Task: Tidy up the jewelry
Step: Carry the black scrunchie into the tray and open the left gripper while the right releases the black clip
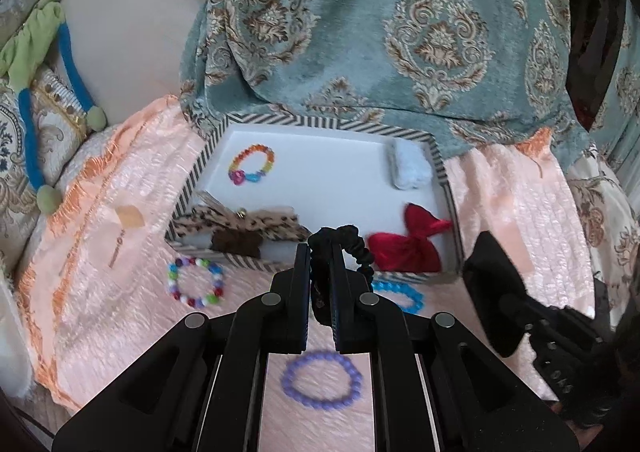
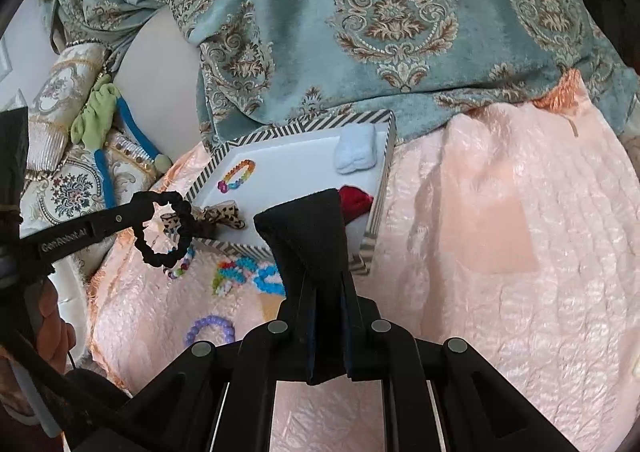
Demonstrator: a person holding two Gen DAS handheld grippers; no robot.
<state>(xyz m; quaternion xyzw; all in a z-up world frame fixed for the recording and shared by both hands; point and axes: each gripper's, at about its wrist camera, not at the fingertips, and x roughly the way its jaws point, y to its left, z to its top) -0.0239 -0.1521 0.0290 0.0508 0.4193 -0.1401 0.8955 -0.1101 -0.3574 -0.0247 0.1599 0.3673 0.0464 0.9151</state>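
A black scrunchie point(image 1: 356, 248) hangs pinched in the left gripper point(image 1: 320, 252), just short of the striped tray point(image 1: 200, 168) ahead. To its right, the right gripper point(image 2: 320, 252) pinches a black cloth point(image 2: 300, 220). Under the left gripper, a purple bracelet point(image 1: 322, 380) lies on the pink cloth point(image 1: 112, 252).

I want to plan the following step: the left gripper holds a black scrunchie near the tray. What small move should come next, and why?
Probably carry the black scrunchie forward over the tray and release it there. The left gripper is shut on it, short of the tray's near rim, and bare white floor lies just ahead.
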